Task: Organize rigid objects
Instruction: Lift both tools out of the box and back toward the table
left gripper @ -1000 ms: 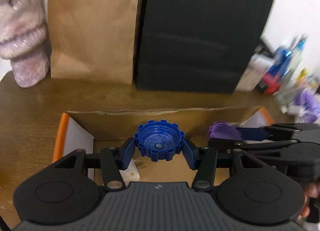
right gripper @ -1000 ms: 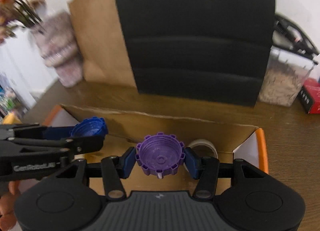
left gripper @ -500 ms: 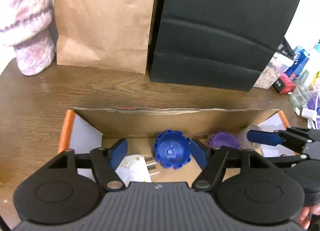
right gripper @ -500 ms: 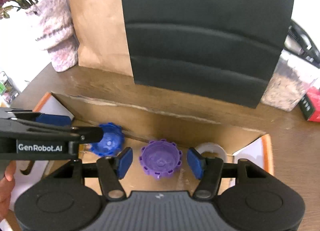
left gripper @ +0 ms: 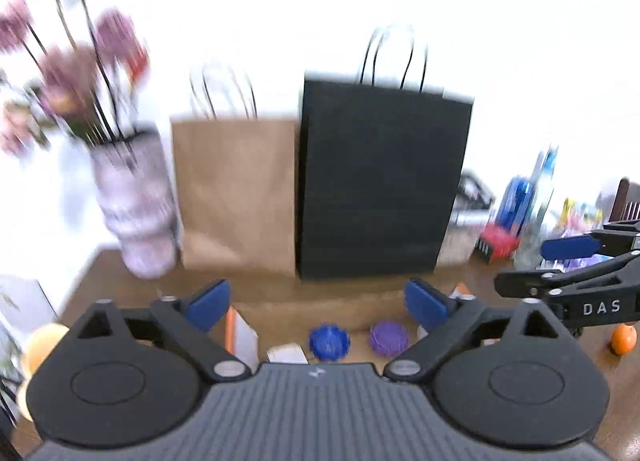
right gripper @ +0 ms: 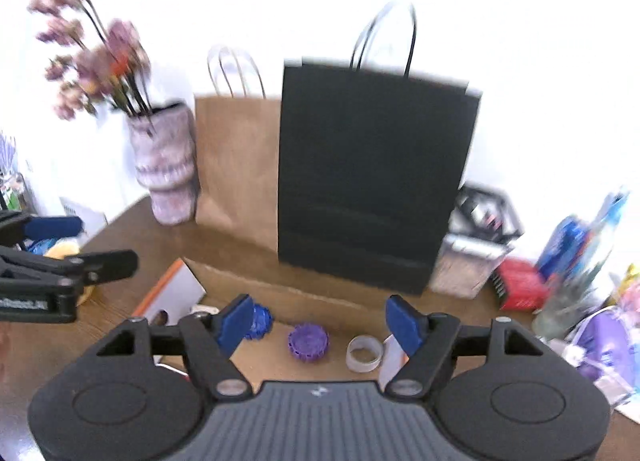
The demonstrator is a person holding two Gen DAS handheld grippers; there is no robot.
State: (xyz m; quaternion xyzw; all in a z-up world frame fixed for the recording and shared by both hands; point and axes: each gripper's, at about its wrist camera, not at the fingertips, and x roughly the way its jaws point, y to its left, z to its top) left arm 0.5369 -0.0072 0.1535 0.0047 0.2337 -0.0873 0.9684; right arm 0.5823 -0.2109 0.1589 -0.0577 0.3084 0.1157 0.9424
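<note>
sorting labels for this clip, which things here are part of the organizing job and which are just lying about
Job:
blue cap
purple cap
cardboard box
tape ring

Lying about:
black bag
brown bag
flower vase
orange

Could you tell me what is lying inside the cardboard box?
Inside the cardboard box lie a blue cap, a purple cap, a white ring and some paper; the grippers' bodies cover its near part.
</note>
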